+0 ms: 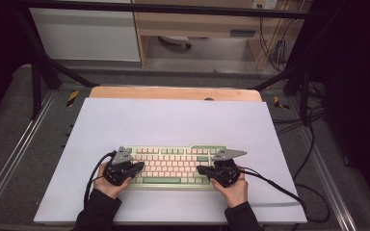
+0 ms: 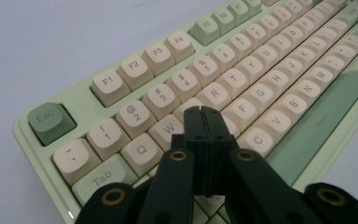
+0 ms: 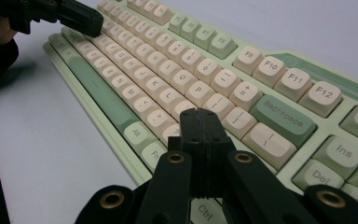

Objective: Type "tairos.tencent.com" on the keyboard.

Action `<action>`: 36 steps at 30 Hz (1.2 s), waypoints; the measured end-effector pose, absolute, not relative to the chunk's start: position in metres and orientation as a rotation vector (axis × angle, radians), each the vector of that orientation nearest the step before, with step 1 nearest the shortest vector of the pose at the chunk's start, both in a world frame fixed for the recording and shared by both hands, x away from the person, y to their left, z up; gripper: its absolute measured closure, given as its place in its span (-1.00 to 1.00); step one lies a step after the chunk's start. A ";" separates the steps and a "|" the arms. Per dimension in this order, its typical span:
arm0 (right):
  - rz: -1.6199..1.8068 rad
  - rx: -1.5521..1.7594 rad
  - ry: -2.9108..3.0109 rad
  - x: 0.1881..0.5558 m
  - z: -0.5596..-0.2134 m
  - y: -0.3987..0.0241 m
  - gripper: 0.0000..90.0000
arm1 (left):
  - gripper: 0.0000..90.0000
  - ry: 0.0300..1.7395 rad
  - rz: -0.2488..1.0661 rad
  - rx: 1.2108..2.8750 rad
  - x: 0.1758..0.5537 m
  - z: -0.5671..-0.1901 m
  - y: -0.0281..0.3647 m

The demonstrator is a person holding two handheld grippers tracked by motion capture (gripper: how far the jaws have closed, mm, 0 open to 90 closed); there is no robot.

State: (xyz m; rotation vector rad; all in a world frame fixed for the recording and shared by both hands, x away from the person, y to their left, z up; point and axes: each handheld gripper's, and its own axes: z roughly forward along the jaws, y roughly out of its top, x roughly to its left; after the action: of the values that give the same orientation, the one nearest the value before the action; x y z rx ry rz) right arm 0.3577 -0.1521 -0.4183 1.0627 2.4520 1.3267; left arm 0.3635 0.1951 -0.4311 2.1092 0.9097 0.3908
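Black plastic jaws stand pressed flat together on both tools we hold, with nothing caught between them. Our left gripper hovers over the letter rows at its end of the pale green mechanical keyboard with cream keycaps, its tip just above the keys near W and the neighbouring row; whether it touches a cap we cannot tell. Our right gripper hangs above the keys beside the green Backspace key, near the punctuation end.

We see the keyboard lying flat, near our edge of the white worktop, long side toward us, with bare board all round it.

We judge it stiff and fairly heavy for its size, unlikely to flex, though its smooth case could slide on the sheet. Keycaps are loose-fitting and may pop off if pinched sideways. For pressing, a closed tip straight down on one cap suits; for moving, we would take the two short ends of the case.
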 end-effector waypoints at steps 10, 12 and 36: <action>1.325 1.058 2.454 0.358 -0.419 -0.152 1.00 | 1.00 0.900 0.394 2.102 0.360 -0.432 0.195; 1.325 1.058 2.454 0.358 -0.419 -0.151 1.00 | 1.00 0.895 0.394 2.093 0.359 -0.431 0.195; 1.350 1.041 2.467 0.359 -0.419 -0.141 1.00 | 1.00 0.893 0.384 2.066 0.351 -0.421 0.206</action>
State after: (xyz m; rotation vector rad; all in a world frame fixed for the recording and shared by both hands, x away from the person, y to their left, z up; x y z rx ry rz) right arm 0.3587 -0.1407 -0.4187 1.0409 2.4671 1.3502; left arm 0.3508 0.2064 -0.4209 2.0657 0.8927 0.3836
